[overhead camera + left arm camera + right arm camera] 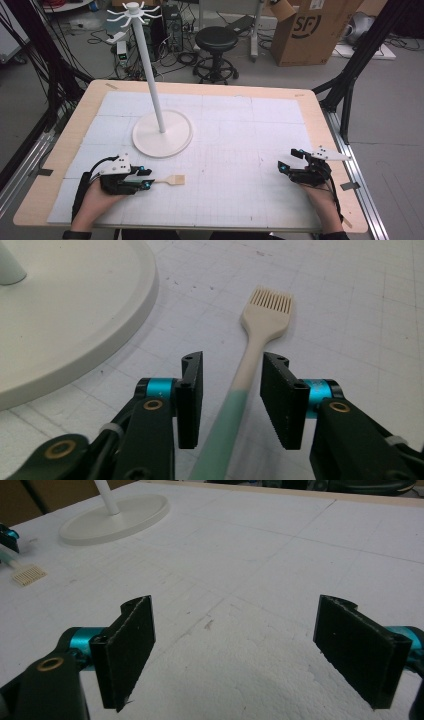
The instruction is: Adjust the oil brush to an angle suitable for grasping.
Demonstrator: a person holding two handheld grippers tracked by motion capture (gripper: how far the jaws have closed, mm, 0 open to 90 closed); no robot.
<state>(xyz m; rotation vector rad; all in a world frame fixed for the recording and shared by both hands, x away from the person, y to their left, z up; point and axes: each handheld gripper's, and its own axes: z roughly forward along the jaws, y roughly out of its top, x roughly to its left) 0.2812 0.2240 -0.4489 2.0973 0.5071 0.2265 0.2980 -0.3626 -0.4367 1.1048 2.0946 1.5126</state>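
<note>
L gripper (232, 400) jaws narrow, straddling brush (252, 347) handle, pads not yet touching. Brush flat on mat, head ahead. Prob. light, stiff handle, soft bristles; grab mid-handle. R gripper (250, 650) wide, empty.

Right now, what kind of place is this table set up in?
Most likely a lab or workshop for recording handling tasks. The table carries a gridded white mat, bundles of cables and a computer tower sit on the floor behind it, and a cardboard shipping box stands nearby.
</note>
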